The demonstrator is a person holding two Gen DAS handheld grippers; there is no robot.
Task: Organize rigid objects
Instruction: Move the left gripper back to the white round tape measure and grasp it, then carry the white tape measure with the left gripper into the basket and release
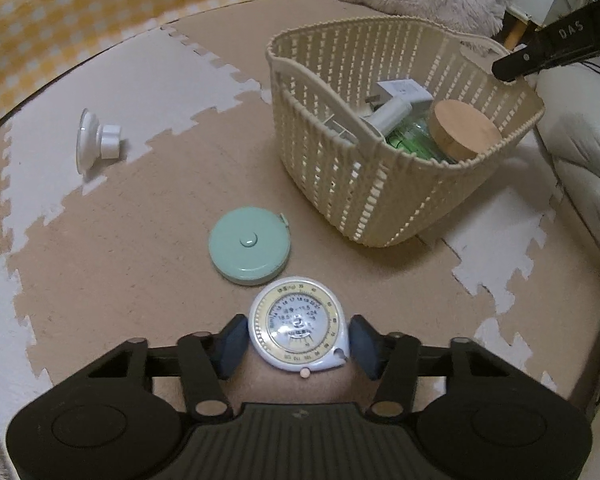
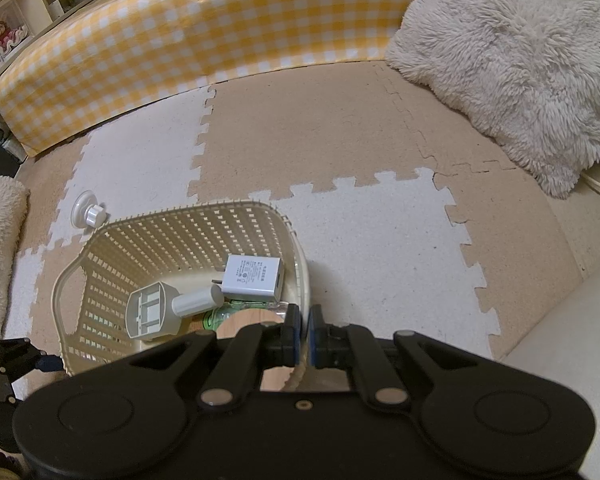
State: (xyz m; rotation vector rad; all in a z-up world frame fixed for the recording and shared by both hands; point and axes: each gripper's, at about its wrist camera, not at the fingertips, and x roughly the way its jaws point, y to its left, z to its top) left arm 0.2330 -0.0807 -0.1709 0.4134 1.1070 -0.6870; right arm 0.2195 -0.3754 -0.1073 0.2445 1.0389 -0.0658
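Mint tape measure [image 1: 249, 245] blocks straight ahead — basket [image 1: 380, 200] right, mat [image 1: 100, 240] apparently open leftward.

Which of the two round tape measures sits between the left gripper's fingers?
The white tape measure with the printed dial; the mint-green tape measure lies farther ahead on the mat.

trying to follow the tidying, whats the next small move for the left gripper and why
Probably lift and carry the white dial tape measure toward the basket. The left gripper has its pads on either side of it, apparently gripping, while the right gripper is clamped on the basket's rim, steadying it. The green tape measure and suction hook wait on the mat.
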